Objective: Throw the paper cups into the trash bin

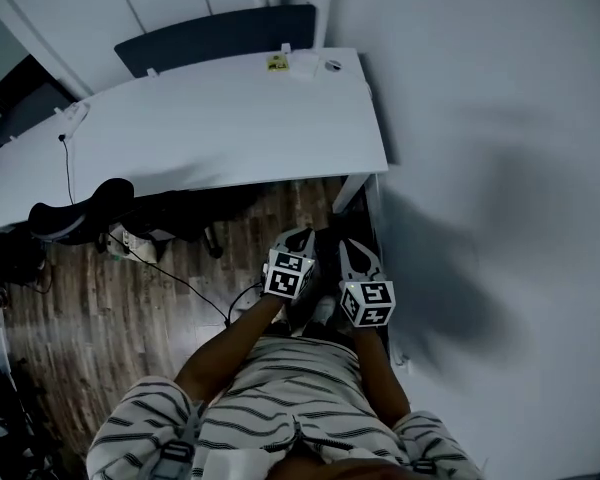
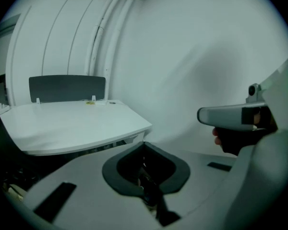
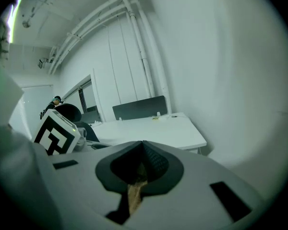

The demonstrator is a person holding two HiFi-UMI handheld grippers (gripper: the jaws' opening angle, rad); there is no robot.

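Observation:
No paper cup and no trash bin can be made out in any view. The person holds both grippers close in front of the chest, above the wooden floor by the desk's corner. My left gripper (image 1: 302,236) (image 2: 144,146) has its jaws closed together with nothing between them. Beside it, my right gripper (image 1: 353,250) (image 3: 143,145) also has its jaws meeting at the tips, empty. The right gripper's body and the hand on it show at the right of the left gripper view. The left gripper's marker cube (image 3: 57,131) shows at the left of the right gripper view.
A white desk (image 1: 210,118) stands ahead with a dark divider panel (image 1: 215,38) behind it and small items (image 1: 277,63) at its far edge. A white wall (image 1: 500,168) runs along the right. A black office chair (image 1: 80,213) and cables (image 1: 180,283) lie left.

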